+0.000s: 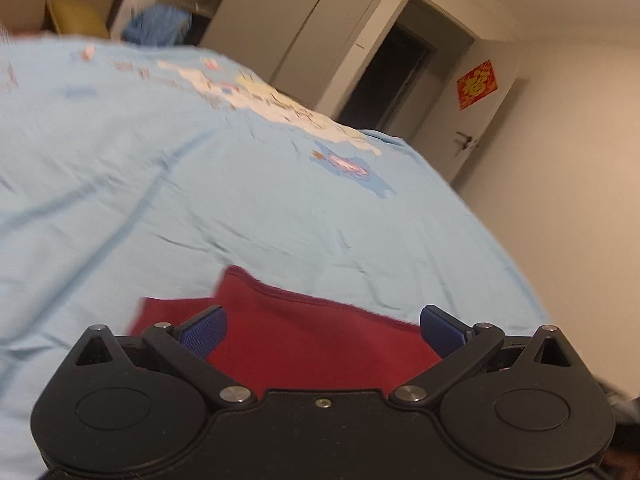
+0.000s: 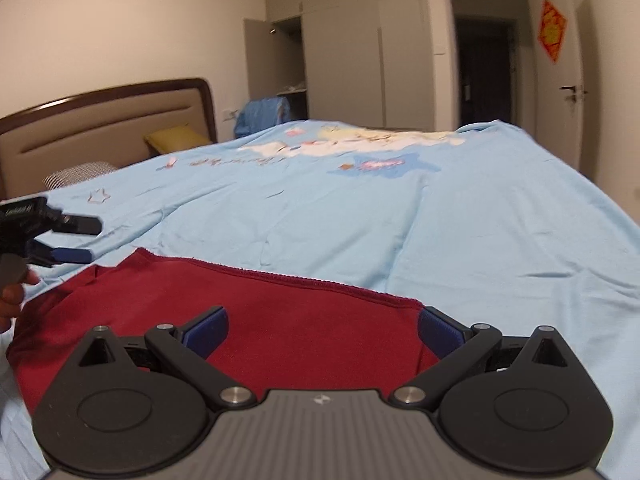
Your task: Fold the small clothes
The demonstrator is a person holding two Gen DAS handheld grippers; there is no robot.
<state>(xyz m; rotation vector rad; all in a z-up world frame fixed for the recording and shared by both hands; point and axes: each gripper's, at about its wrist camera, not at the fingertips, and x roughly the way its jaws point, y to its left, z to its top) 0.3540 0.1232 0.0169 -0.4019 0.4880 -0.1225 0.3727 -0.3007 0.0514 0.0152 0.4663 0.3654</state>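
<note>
- The right wrist view shows the left hand-held gripper (image 2: 78, 240) off to the left of the right hand-held gripper (image 2: 322, 330), plus a hand (image 2: 12, 300) at the frame edge; the left wrist view shows neither.
- Only the right view takes in the headboard (image 2: 108, 120), a yellow pillow (image 2: 176, 138) and the open wardrobe (image 2: 280, 68).
- A dark red garment (image 2: 280, 320) lies flat on the light blue bedsheet (image 2: 440, 232), directly ahead of and beneath both hand-held grippers.
- In the left view the red cloth (image 1: 320, 340) fills the gap between the fingers of the left hand-held gripper (image 1: 323, 330).
- Both views show a dark doorway (image 1: 384, 80) and a red door decoration (image 1: 476, 84).
- Both hand-held grippers have their blue pads (image 2: 208, 332) spread wide apart, holding nothing.
- The left one is tilted, so the bed appears slanted.
</note>
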